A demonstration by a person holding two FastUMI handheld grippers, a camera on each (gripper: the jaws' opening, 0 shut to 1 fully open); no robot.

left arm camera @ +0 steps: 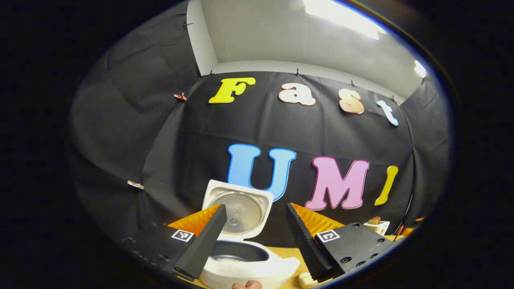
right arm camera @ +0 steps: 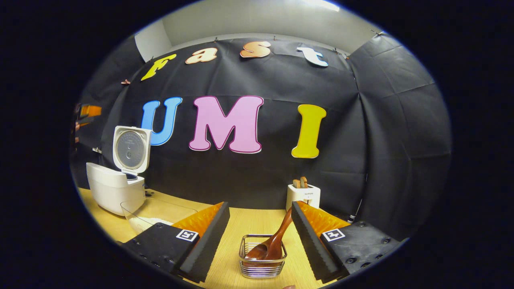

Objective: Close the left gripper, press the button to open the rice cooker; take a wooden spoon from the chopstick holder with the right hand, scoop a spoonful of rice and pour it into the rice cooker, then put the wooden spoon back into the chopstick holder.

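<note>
Wooden table [right arm camera: 249, 218], toaster [right arm camera: 304, 196] lettering illegible.

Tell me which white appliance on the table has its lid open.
The rice cooker at the left: its lid stands upright. The small white toaster-like box by the wall has no lid.

Black cloth wall [right arm camera: 257, 172], wooden table [right arm camera: 241, 224], ceiling light [left arm camera: 341, 18].

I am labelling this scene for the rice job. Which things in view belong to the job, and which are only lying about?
Belong to the job:
- white rice cooker, lid up
- brown wooden spoon
- square wire chopstick holder
- clear plastic container of white rice
- right gripper, open

Lying about:
- small white box holding two wooden pieces, at the wall
</note>
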